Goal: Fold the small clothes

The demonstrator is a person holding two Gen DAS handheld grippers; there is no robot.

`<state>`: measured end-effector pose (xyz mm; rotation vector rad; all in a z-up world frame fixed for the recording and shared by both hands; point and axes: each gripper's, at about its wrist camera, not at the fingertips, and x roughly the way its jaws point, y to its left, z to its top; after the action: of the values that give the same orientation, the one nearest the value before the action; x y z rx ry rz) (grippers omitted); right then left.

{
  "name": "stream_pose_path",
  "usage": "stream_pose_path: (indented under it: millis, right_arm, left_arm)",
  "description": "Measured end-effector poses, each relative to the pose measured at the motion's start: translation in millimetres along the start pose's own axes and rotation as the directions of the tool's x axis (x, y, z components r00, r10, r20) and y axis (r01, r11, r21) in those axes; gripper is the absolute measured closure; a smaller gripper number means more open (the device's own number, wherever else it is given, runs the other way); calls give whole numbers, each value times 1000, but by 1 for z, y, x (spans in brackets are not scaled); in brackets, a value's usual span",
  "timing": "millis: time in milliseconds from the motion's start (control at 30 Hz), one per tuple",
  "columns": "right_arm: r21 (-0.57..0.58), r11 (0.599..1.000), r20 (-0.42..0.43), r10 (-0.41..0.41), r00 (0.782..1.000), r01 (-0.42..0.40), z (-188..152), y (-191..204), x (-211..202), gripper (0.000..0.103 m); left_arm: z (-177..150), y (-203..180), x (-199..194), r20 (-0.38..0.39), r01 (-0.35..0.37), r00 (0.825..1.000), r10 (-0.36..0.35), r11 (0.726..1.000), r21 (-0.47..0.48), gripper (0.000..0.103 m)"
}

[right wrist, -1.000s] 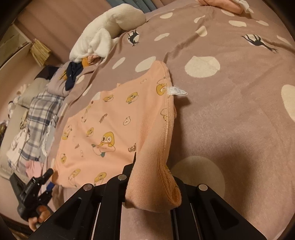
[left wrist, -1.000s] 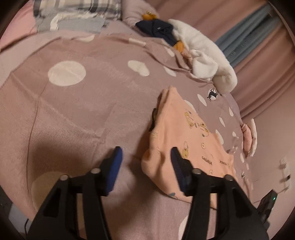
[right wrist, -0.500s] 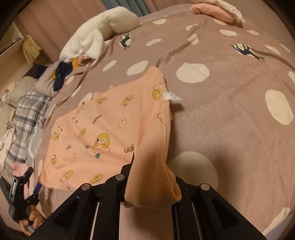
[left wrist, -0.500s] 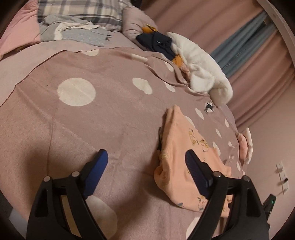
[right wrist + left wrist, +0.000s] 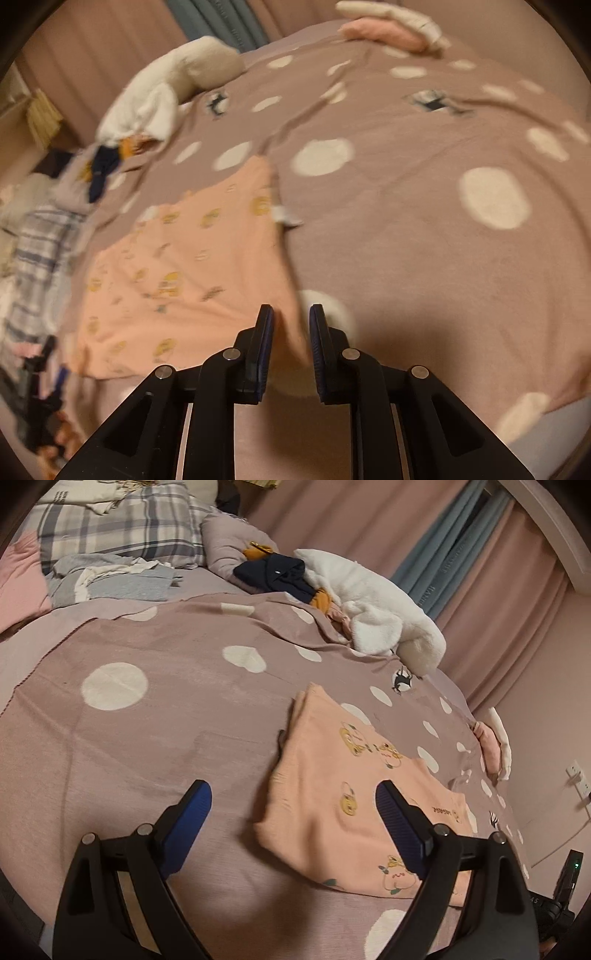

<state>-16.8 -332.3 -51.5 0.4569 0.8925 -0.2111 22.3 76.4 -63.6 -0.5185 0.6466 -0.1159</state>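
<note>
You have just laid a fold: the peach garment [image 5: 332, 797] lies flat mid-bed, left claw [image 5: 293, 805] spread and empty, right claw [image 5: 291, 325] just parting off its corner; next, regrip an edge.

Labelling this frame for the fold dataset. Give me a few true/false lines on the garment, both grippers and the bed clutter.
1. The peach garment lies on the dotted blanket. True.
2. The left gripper is clamped on the garment. False: its jaws stand wide open, having just been opening, and hang above the garment's corner without pinching it.
3. The right gripper holds a raised fold of cloth. False: its jaws have just been opening, a narrow gap shows, and the garment lies flat beyond them.
4. A white fluffy item sits at the blanket's far edge. True.
5. The garment is plain, without print. False: it carries small cartoon figures.
</note>
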Motion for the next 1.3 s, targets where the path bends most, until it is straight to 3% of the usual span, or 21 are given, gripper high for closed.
stream_pose_path:
  millis: [67,133,200,267,367,533,667,833,933,1033,1067,1200,1300]
  right_arm:
    - [8,998,14,-60,998,60,-1,-6,-4,86]
    - [46,998,7,-37,999,37,-2,-17,-7,79]
    - [103,995,-18,3,1000,-1,-5,-28,-6,34]
    - [150,988,-16,41,999,-38,-7,-34,-7,24]
    - [161,984,1,69,998,-69,-7,-28,-9,24]
    - [54,990,-1,127,992,-127,-10,1,-10,21]
    - [21,964,-59,265,963,-264,-13,13,0,16]
    - [89,941,-106,335,936,-326,-16,14,19,11]
    - [191,899,-103,417,903,-393,-17,3,19,8]
    - [286,822,-139,544,827,-493,-19,-4,16,8]
    - [295,810,-148,563,813,-507,-20,-3,14,8]
    - [260,829,-194,548,814,-495,-23,7,9,8]
    - [294,827,-289,554,780,-479,-29,15,34,8]
  left_arm:
    - [-2,-5,4,-10,2,1000,-2,1000,5,12]
    - [-5,-11,9,-21,2,1000,-2,1000,11,12]
    - [-8,-16,11,-24,-6,1000,7,1000,25,11]
    - [-11,-23,12,-17,-15,1000,16,998,60,8]
    - [-13,-27,10,4,-10,1000,10,997,81,6]
    - [-8,-23,3,41,75,996,-75,997,-7,0]
    - [-3,-21,1,57,87,995,-84,995,-48,0]
    - [0,-19,3,47,39,998,-37,998,-39,0]
    - [0,-17,3,41,42,998,-40,998,-48,0]
    - [-1,-14,4,32,50,998,-48,997,-57,0]
    - [-1,-14,4,30,48,998,-47,997,-58,0]
    - [-2,-17,9,11,46,999,-45,997,-55,0]
    - [-4,-21,11,-5,56,998,-56,997,-48,0]
